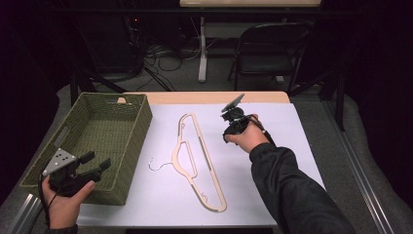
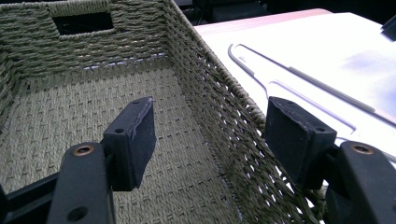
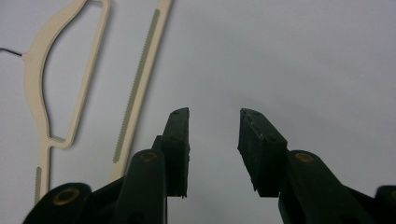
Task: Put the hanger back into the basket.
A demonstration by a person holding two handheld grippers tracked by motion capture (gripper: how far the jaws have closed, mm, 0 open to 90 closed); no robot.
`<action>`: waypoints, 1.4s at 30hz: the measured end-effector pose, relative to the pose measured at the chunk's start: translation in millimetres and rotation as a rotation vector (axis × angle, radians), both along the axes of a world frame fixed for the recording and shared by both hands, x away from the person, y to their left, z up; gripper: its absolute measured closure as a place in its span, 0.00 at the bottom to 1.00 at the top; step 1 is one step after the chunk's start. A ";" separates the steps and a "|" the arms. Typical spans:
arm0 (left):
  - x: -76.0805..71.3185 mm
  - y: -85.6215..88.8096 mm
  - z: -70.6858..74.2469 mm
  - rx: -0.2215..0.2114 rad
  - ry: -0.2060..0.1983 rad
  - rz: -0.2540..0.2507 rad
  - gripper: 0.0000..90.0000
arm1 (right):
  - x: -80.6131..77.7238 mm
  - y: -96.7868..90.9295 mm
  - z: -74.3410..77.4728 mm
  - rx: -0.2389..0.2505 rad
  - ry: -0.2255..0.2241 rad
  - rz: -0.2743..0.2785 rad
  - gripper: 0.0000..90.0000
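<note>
— Starting with the biggest thing: how much room does the white table surface [image 1: 272,146] give?

— Plenty. The stretch right of the cream hanger [image 1: 197,161] lies bare out to the right edge, and a strip of bare wood [image 1: 219,97] shows along the far edge. The near edge runs just under the hanger's lower end.

— And the left side?

— The green woven basket [image 1: 104,141] takes it up, its right wall running just beside the hanger's thin wire hook [image 1: 158,165], a narrow gap between. From the left gripper view its floor [image 2: 93,116] looks bare, though the near corners are hidden behind the jaws, so I would not swear to them. A handle slot [image 2: 83,22] is cut in the far wall.

— Where are the grippers?

— The left gripper [image 1: 95,163] hangs over the basket's near right corner, jaws spread wide on either side of the right wall, one inside and one outside, pads off the weave. The right gripper [image 1: 226,139] sits just right of the hanger's long bar, over bare white, jaws partly apart with nothing between them.

— Is the hanger touched?

— No, it lies flat, apart from both.
</note>
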State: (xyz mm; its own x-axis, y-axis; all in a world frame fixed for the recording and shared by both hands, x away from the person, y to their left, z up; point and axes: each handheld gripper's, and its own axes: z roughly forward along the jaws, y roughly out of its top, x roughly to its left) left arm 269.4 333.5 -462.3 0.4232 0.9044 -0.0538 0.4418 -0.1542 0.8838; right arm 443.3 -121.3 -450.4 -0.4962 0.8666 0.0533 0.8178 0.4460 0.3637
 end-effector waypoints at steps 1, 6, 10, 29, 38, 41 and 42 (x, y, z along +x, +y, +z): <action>0.0 -0.1 0.0 0.000 0.000 0.000 0.37 | -0.3 4.9 -5.7 0.025 -0.031 0.000 0.70; 0.6 -0.6 -1.2 0.001 0.003 -0.001 0.37 | 2.0 23.4 -15.4 -0.006 -0.003 0.020 0.70; 0.5 -0.7 -0.9 0.004 0.000 -0.002 0.37 | 2.6 39.2 -24.1 0.009 0.009 0.003 0.72; 1.6 -0.7 -2.7 0.008 0.007 0.000 0.37 | 8.3 70.9 -51.7 -0.035 0.101 0.036 0.72; 2.0 0.4 -3.3 0.008 0.008 0.004 0.37 | 8.8 77.6 -65.8 -0.054 0.160 0.050 0.72; 2.1 0.2 -3.4 0.009 0.009 0.003 0.37 | 7.3 79.7 -67.9 -0.038 0.154 0.014 0.72; 2.2 -0.2 -3.7 0.009 0.009 0.002 0.37 | 9.2 79.1 -67.9 -0.050 0.161 0.038 0.72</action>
